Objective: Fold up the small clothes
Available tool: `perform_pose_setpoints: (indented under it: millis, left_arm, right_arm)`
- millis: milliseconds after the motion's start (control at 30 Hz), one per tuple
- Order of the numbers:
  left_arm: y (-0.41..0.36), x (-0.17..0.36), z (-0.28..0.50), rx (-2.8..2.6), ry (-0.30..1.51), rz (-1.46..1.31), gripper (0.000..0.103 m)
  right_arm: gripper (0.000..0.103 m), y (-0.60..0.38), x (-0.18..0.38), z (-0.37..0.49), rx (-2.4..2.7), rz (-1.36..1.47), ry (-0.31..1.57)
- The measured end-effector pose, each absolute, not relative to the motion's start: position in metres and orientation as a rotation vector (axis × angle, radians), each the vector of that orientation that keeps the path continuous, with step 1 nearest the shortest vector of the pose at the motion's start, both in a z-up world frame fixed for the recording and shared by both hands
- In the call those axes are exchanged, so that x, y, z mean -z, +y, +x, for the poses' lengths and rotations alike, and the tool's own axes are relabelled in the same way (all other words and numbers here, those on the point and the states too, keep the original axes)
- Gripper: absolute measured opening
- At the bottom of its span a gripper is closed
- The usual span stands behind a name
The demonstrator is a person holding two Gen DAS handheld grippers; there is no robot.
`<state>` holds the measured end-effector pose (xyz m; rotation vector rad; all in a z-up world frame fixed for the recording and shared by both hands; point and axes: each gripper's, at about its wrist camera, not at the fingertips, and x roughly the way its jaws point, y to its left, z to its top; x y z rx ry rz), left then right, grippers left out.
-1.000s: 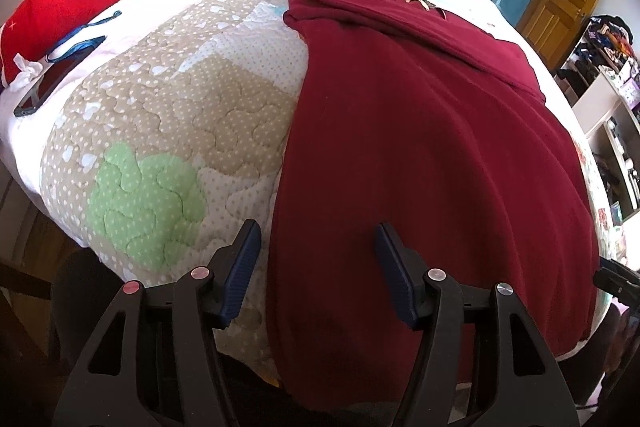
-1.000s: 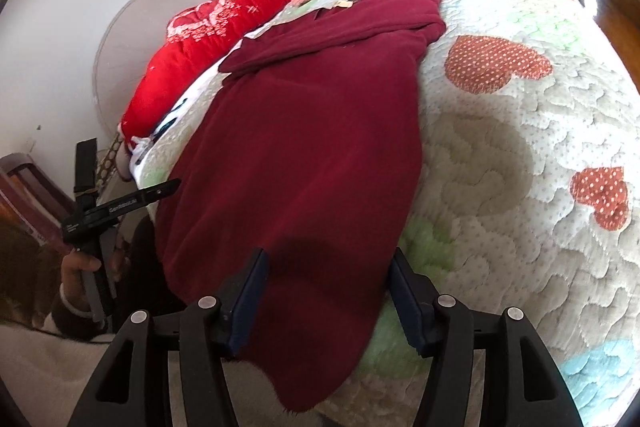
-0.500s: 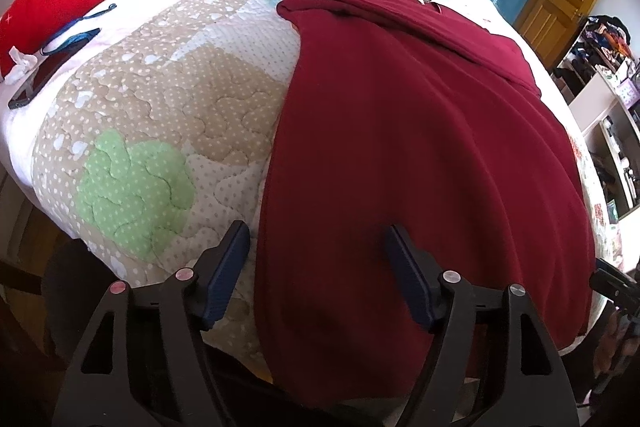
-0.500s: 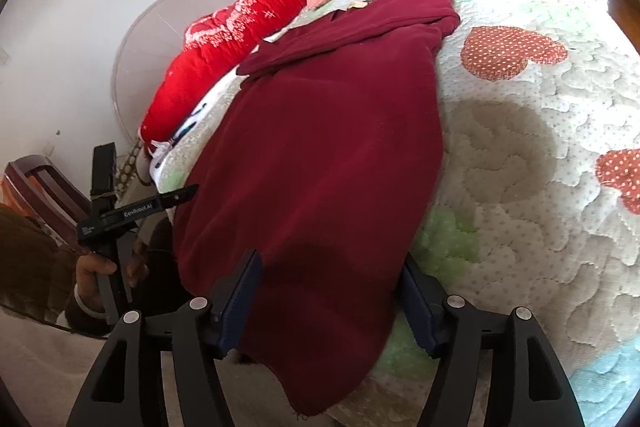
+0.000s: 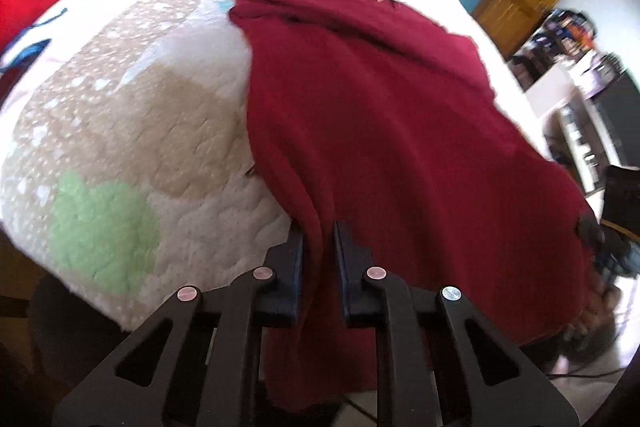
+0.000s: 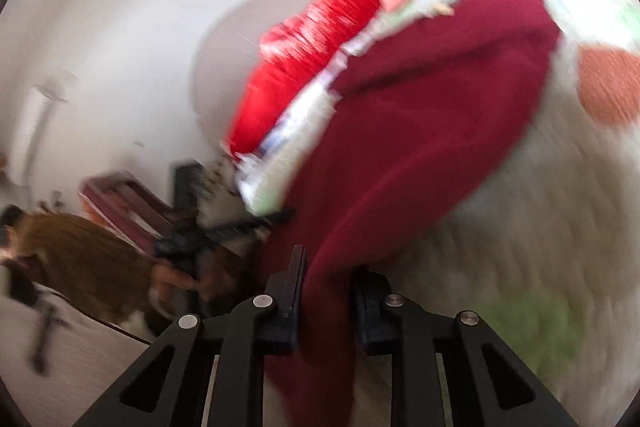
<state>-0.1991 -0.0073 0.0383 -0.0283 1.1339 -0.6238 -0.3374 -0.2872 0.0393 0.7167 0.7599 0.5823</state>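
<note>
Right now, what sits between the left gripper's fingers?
A bunched fold of the maroon garment, pinched by the left gripper, whose jaws just closed; seen in the left wrist view.

Bright daylight, fisheye warp, motion blur

Left gripper [image 5: 318, 239]: jaws have just been closing; pinched on a bunched ridge of the dark red garment [image 5: 400, 155], pointing steeply down.
Right gripper [image 6: 326, 273]: jaws have just been closing; clamped on the garment's hem, cloth hanging below the fingers, pointing shallowly down.
Left hand [image 6: 180, 275]: blurred, wrapped round its gripper's handle.
</note>
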Motion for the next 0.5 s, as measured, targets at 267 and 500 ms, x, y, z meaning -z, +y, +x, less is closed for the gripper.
perform_pose_setpoints:
  millis: [267, 500]
  left_arm:
    - [-0.027, -0.079, -0.148, 0.741, 1.069, -0.1, 0.011]
    - [-0.048, -0.076, -0.013, 0.639, 1.113, -0.303, 0.007]
  right_arm:
    - [0.019, -0.321, -0.089, -0.273, -0.632, 0.804, 0.577]
    - [0.019, -0.392, -0.102, -0.181, -0.329, 0.879, 0.537]
